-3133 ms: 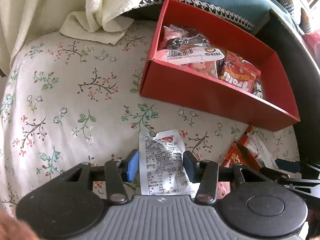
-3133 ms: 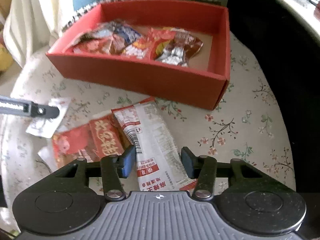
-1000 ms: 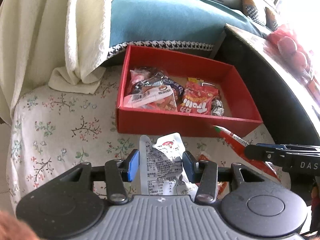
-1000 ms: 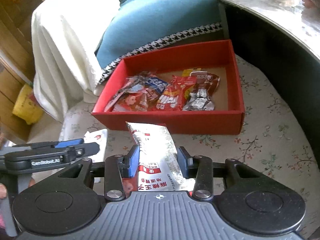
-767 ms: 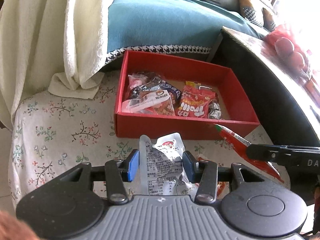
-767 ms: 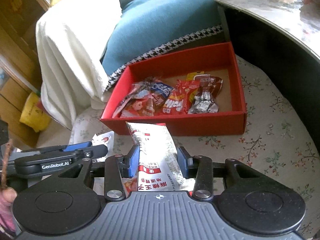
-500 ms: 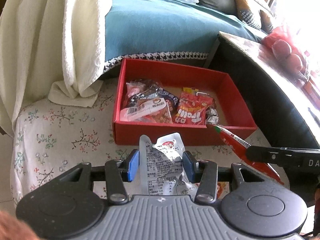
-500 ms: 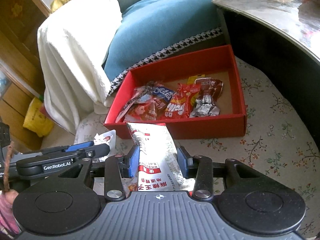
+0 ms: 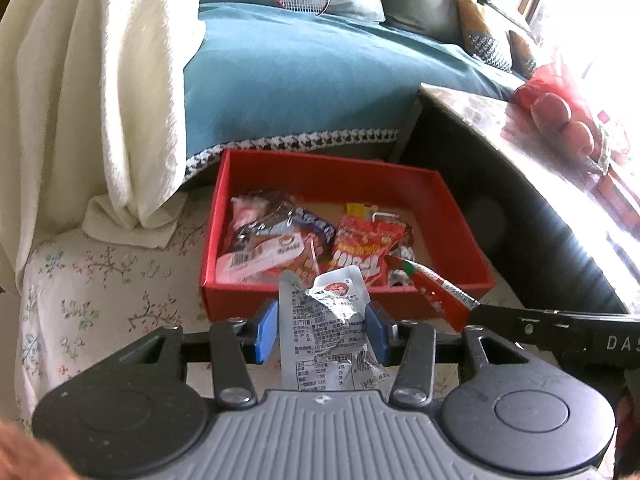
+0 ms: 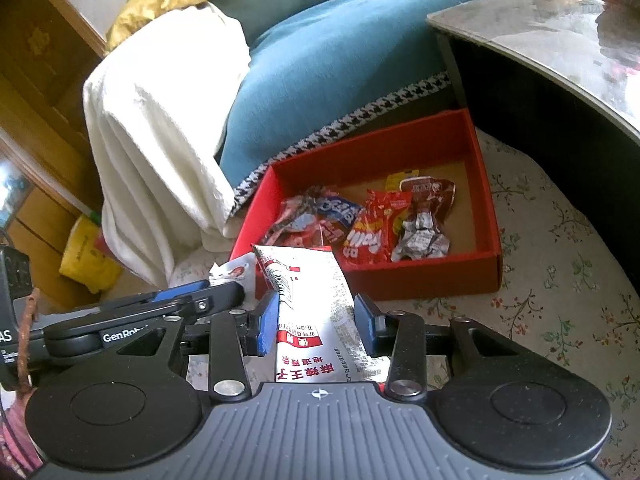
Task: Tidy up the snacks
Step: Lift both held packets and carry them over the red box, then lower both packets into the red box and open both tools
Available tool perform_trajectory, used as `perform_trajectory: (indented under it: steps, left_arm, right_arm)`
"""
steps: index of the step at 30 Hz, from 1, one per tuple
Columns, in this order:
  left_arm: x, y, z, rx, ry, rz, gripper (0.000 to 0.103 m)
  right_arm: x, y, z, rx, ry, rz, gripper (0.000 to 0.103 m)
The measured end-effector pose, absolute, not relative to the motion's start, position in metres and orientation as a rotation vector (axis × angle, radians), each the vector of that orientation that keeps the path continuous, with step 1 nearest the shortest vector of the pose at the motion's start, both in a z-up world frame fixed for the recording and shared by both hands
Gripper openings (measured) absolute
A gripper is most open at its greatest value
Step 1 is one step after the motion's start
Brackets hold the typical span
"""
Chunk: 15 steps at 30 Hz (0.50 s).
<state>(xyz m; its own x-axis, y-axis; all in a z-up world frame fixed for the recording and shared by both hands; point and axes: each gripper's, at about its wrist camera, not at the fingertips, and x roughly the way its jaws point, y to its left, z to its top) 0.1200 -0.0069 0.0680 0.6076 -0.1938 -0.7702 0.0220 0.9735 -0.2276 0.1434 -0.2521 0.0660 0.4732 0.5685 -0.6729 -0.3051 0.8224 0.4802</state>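
A red box (image 9: 452, 204) (image 10: 486, 200) sits on the floral cloth and holds several snack packets (image 9: 360, 248) (image 10: 372, 232). My left gripper (image 9: 322, 330) is shut on a silver-white snack pouch (image 9: 324, 320), held in the air in front of the box's near wall. My right gripper (image 10: 316, 318) is shut on a long white and red snack packet (image 10: 312, 308), also lifted, near the box's front left corner. That packet's red tip (image 9: 436, 292) and the right gripper's black body show at the right of the left wrist view. The left gripper shows at the left of the right wrist view (image 10: 192, 300).
A white towel (image 9: 100, 100) (image 10: 160, 140) hangs at the left. A blue cushion (image 9: 300, 80) with a checked trim lies behind the box. A dark table (image 9: 520, 200) (image 10: 560, 100) with a glossy top stands at the right. The floral cloth (image 9: 100, 280) (image 10: 560, 260) spreads around the box.
Both grippers closed on their packets, lifted them off the cloth and rose. The box now looks smaller and farther below. The view takes in more of the sofa.
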Motion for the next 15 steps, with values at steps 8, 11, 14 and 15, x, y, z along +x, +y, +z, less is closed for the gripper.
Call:
perform_trajectory:
  steps: [8,11,14,15]
  left_arm:
    - [0.134,-0.016,0.077,-0.213,0.882,-0.130,0.040]
    - [0.140,-0.020,0.079,-0.215,0.875,-0.131,0.040]
    - [0.148,-0.023,0.081,-0.219,0.862,-0.132,0.040]
    - [0.150,-0.024,0.083,-0.220,0.856,-0.131,0.040]
  right_arm:
    - [0.149,-0.254,0.071,0.349,0.913,0.545,0.049]
    - [0.152,-0.254,0.073,0.360,0.905,0.543,0.049]
    - [0.156,-0.255,0.076,0.374,0.891,0.536,0.049]
    - [0.158,-0.255,0.077,0.380,0.887,0.533,0.049]
